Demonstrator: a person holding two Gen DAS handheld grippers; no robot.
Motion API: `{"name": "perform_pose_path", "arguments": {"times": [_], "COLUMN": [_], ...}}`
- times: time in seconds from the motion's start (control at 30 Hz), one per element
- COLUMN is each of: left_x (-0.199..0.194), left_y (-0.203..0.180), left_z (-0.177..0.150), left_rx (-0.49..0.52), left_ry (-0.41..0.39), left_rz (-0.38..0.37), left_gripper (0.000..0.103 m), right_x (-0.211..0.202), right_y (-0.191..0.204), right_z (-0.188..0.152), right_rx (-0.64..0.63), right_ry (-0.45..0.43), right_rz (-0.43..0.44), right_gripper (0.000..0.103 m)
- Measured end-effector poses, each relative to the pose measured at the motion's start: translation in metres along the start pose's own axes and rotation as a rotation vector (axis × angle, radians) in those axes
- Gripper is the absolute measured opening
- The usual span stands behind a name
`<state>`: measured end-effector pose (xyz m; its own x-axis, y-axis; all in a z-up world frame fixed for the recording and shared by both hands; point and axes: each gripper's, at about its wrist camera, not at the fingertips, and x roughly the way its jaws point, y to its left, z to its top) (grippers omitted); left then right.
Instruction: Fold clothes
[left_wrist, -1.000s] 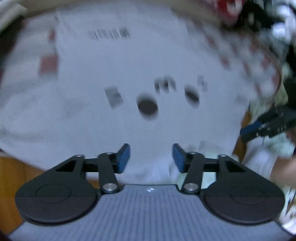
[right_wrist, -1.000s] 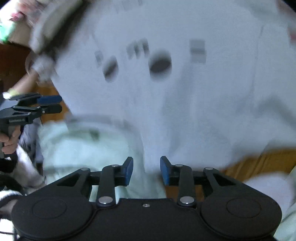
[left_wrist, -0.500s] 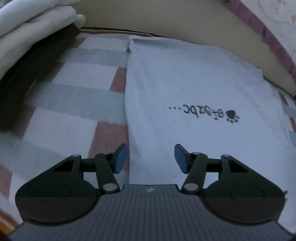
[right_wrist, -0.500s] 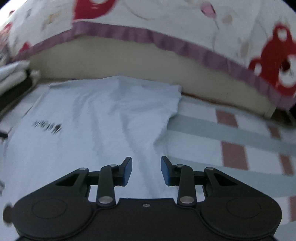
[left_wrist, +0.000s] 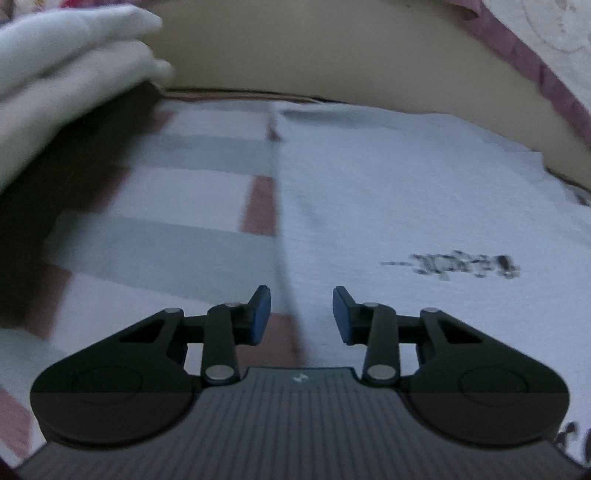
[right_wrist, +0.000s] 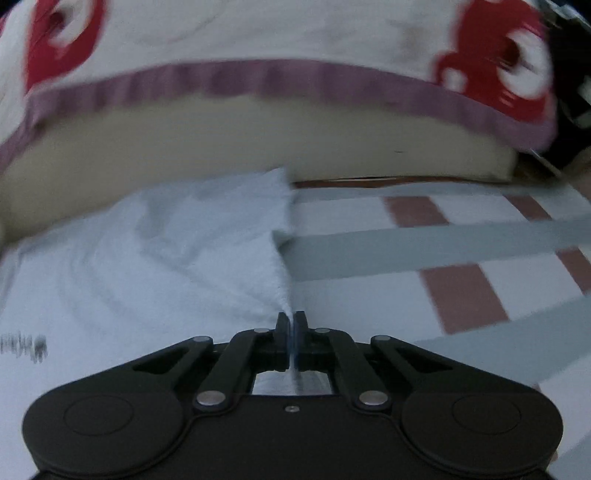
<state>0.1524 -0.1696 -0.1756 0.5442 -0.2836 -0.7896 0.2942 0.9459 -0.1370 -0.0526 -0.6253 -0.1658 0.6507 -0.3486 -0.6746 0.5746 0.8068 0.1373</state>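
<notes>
A pale blue-white T-shirt (left_wrist: 406, 206) with small black print lies flat on a checked sheet (left_wrist: 155, 206). My left gripper (left_wrist: 301, 314) is open, low over the shirt's left edge, which runs between the fingers. In the right wrist view the same T-shirt (right_wrist: 166, 251) lies to the left, and my right gripper (right_wrist: 291, 325) is shut on its right edge, with the cloth pinched between the pads and pulled up into a ridge.
A stack of folded white cloth (left_wrist: 66, 85) sits at the far left. A beige mattress edge (right_wrist: 221, 140) under a cover with red figures and a purple hem (right_wrist: 258, 81) runs along the back. Checked sheet (right_wrist: 443, 258) extends to the right.
Both grippers dropped lower and closer to the shirt's side edges. My right gripper went from open to shut on the shirt's right edge. My left gripper stayed open.
</notes>
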Motion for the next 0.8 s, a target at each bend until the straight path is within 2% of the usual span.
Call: {"name": "perform_pose_path", "arguments": {"times": [0.07,0.1,0.2,0.3,0.37,0.43,0.5,0.57,0.67,0.73,0.8], "left_x": [-0.001,0.000,0.001,0.001,0.002,0.003,0.002,0.002,0.002,0.003,0.006], "left_y": [0.006,0.016,0.047,0.063,0.060,0.047,0.032,0.024,0.018,0.017,0.013], "left_z": [-0.001,-0.001,-0.005,-0.004,-0.004,-0.006,-0.011,-0.013,-0.013,-0.013,-0.010], "left_rx": [-0.008,-0.055,-0.207,-0.279,-0.260,-0.204,-0.152,-0.137,-0.135,-0.150,-0.152], "left_ry": [-0.017,-0.005,0.012,0.035,0.054,0.064,0.074,0.064,0.049,0.041,0.038], "left_rz": [0.018,-0.006,-0.126,-0.247,-0.291,-0.311,-0.335,-0.327,-0.333,-0.345,-0.344], "left_gripper": [0.037,0.037,0.037,0.037,0.037,0.039,0.042,0.042,0.056,0.063,0.067], "right_x": [0.009,0.014,0.020,0.022,0.023,0.017,0.013,0.016,0.024,0.024,0.014], "right_y": [0.004,0.009,0.016,0.015,0.025,0.033,0.031,0.024,0.016,-0.003,-0.038], "right_z": [-0.004,-0.006,-0.005,-0.004,-0.008,-0.009,-0.007,-0.008,-0.010,-0.008,-0.005], "right_rx": [-0.037,-0.061,-0.049,-0.049,-0.198,-0.270,-0.242,-0.229,-0.260,-0.213,-0.044], "right_ry": [0.041,0.060,0.063,0.058,0.038,0.008,-0.027,-0.021,0.001,0.021,0.057], "right_rz": [-0.037,-0.058,-0.105,-0.109,-0.144,-0.188,-0.202,-0.235,-0.320,-0.355,-0.269], "right_gripper": [0.001,0.001,0.001,0.000,0.000,0.000,0.000,0.000,0.000,0.000,0.000]}}
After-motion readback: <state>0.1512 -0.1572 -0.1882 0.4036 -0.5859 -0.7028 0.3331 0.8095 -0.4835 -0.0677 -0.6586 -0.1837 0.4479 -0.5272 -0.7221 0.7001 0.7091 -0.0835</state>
